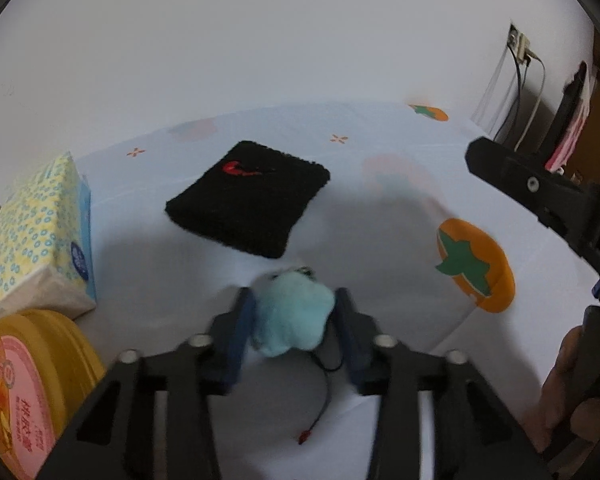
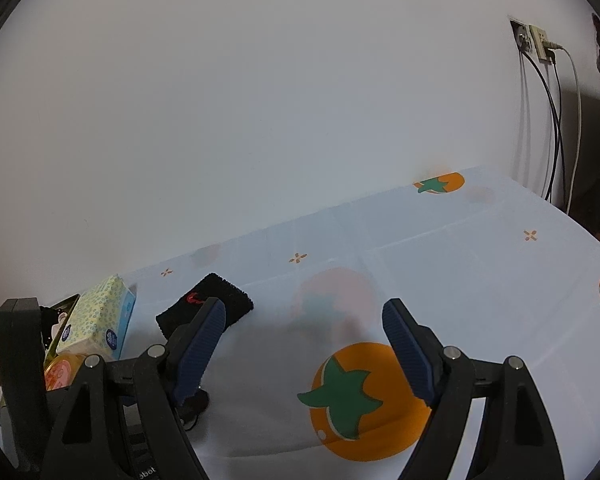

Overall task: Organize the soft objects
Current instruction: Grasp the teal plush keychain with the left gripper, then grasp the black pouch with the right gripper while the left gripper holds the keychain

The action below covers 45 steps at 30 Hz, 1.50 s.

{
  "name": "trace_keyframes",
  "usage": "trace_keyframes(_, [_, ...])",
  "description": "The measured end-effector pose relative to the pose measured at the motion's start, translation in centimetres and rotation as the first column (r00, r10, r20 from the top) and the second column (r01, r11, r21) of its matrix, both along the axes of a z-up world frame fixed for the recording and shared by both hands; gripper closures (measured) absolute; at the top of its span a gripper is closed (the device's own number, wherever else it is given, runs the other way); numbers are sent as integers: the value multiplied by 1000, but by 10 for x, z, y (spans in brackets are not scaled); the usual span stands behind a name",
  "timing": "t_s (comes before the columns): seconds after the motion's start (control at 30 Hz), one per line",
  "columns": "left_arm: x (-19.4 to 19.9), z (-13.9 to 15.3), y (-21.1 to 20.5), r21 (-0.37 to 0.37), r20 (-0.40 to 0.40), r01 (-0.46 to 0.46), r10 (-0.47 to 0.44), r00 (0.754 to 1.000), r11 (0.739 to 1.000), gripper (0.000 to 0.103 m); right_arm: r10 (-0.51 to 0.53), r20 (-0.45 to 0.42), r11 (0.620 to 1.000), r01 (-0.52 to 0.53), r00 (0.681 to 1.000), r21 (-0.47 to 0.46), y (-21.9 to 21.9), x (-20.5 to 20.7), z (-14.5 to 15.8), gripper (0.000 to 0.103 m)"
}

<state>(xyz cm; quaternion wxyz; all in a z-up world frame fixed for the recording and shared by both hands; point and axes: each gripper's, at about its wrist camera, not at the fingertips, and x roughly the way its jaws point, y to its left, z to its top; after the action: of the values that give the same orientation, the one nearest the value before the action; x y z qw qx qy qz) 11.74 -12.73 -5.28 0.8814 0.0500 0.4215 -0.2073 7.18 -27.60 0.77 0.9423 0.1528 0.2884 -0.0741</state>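
My left gripper (image 1: pixel 294 306) is shut on a small light-blue plush toy (image 1: pixel 292 318) with a thin black cord and red tip (image 1: pixel 320 400), held just above the tablecloth. A black wristband with a red logo (image 1: pixel 248 198) lies flat just beyond it; it also shows in the right wrist view (image 2: pixel 216 300). My right gripper (image 2: pixel 304 328) is open and empty over the cloth, above an orange persimmon print (image 2: pixel 364 400). Its body shows at the right of the left wrist view (image 1: pixel 540 200).
A yellow tissue pack (image 1: pixel 36 236) and a round yellow tin (image 1: pixel 24 384) sit at the left; both also show in the right wrist view, pack (image 2: pixel 96 320) and tin (image 2: pixel 60 372). The pale tablecloth (image 2: pixel 480 280) meets a white wall. A socket with cables (image 2: pixel 540 48) is at the right.
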Motion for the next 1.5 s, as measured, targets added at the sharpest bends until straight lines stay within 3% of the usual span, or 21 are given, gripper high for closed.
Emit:
trace_keyframes(0.17, [5,-1,6,-42,-16,-28,28,999,999,86,19,-12,1000,-19,1000,9,-4,12,-3,20])
trace_keyframes(0.3, [5,0,16,-75,-27,-98,96,995,992,86,117,-52,992,-114,992,50,3,44,-11,20])
trace_keyframes(0.4, [5,0,21,-94,-37,-116,113,993,989,86,255,-141,966,-245,957,80,28,87,-23,20])
trace_keyframes(0.5, [0,1,26,-92,-36,-119,116,993,989,86,342,-235,939,-340,910,52,56,119,-37,20])
trace_keyframes(0.6, [2,0,29,-100,-41,-120,116,992,988,86,395,-320,914,-404,861,43,73,141,-51,18])
trace_keyframes(0.67, [3,-1,19,-94,-39,-124,120,992,988,86,407,-336,904,-427,850,14,79,144,-51,20])
trace_keyframes(0.7, [4,-1,18,-90,-37,-124,121,992,988,86,405,-335,904,-429,851,4,79,144,-51,22])
trace_keyframes(0.77, [5,-1,17,-89,-37,-124,121,992,988,85,393,-347,901,-431,852,-39,79,141,-49,48])
trace_keyframes(0.87, [5,-1,17,-89,-37,-123,120,992,988,85,421,-333,895,-445,844,3,73,137,-46,70])
trace_keyframes(1.03, [7,-2,21,-124,-49,-131,126,991,984,85,264,-282,958,-284,922,-32,42,112,-36,74])
trace_keyframes(1.2, [11,1,27,-201,-44,-148,142,989,968,85,103,-121,995,-103,987,2,5,68,-12,74])
trace_keyframes(1.5, [-5,26,20,-197,150,-119,150,977,973,85,-17,26,999,18,1000,-31,18,1,10,74])
